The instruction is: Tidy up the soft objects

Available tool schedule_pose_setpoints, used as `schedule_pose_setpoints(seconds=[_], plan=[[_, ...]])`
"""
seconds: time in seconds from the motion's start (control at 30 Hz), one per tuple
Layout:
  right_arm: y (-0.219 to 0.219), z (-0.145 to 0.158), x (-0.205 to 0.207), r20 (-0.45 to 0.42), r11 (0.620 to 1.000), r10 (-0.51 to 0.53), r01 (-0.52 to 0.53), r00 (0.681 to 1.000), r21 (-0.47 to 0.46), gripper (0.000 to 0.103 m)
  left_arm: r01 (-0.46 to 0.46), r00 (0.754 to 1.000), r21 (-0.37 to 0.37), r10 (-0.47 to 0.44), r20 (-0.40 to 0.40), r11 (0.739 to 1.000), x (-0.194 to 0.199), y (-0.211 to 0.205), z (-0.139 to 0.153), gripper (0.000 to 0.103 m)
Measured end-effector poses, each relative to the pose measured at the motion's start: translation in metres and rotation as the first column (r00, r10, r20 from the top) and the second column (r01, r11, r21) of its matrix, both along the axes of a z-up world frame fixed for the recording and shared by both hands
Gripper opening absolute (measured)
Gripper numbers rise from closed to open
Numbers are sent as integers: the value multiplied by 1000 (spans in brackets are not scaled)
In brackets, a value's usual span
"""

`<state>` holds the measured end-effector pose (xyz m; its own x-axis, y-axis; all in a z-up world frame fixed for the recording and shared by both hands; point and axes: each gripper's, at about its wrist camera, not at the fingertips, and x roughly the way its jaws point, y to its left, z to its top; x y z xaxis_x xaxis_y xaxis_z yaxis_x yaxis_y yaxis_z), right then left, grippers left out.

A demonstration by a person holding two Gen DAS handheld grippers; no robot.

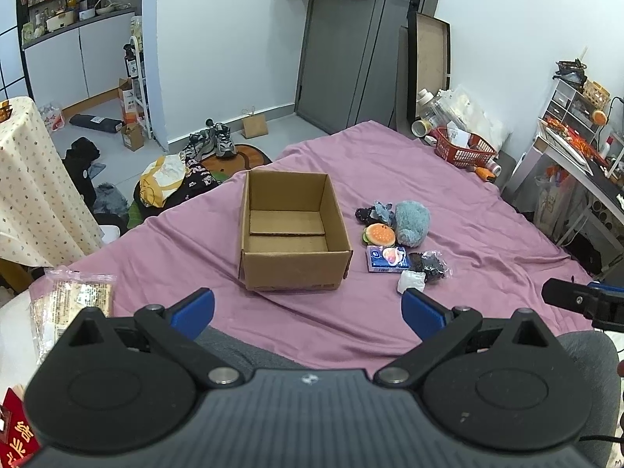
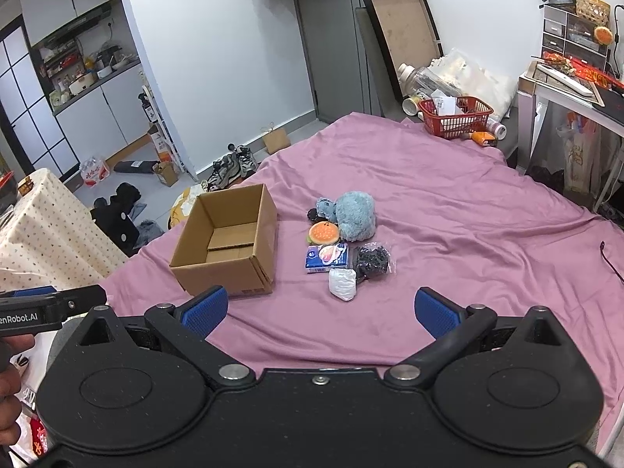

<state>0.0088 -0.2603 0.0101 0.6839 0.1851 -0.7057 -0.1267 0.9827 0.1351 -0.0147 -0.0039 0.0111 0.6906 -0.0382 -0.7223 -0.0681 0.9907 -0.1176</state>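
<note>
An open cardboard box (image 1: 290, 230) (image 2: 228, 241) sits on the purple bedsheet with nothing inside. To its right lies a cluster of soft things: a blue-grey plush (image 1: 411, 222) (image 2: 355, 214), a burger toy (image 1: 378, 234) (image 2: 323, 233), a blue tissue pack (image 1: 386, 259) (image 2: 327, 258), a white pouch (image 1: 410, 281) (image 2: 342, 283) and a black bundle in clear wrap (image 1: 433, 263) (image 2: 372, 259). My left gripper (image 1: 308, 312) is open, near the bed's front edge, short of the box. My right gripper (image 2: 321, 312) is open too, short of the white pouch.
A red basket (image 1: 464, 144) (image 2: 454, 115) stands at the bed's far right corner by a desk (image 2: 573, 82). Shoes, clothes and small boxes litter the floor left of the bed. A snack packet (image 1: 70, 304) lies at the near left.
</note>
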Motion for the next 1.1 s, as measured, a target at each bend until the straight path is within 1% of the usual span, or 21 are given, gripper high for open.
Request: schedule_pose_setpoints(seconds=[0.5,0.83,1.1], plan=[[-1,-2,-1,-5,1000,6,-6,1000,-9,103,2,1000,-11,-2,-20,1000,-1,2,-10,101],[-2,-3,1,-13,1000,7,-7,1000,-16,103,18,1000,10,-18,-4,1000,1,-2,-7,101],[-10,-6,11,-17,1000,8,-8,1000,13,103,14,1000,-4,-14,5,1000,11,-7,-8,101]])
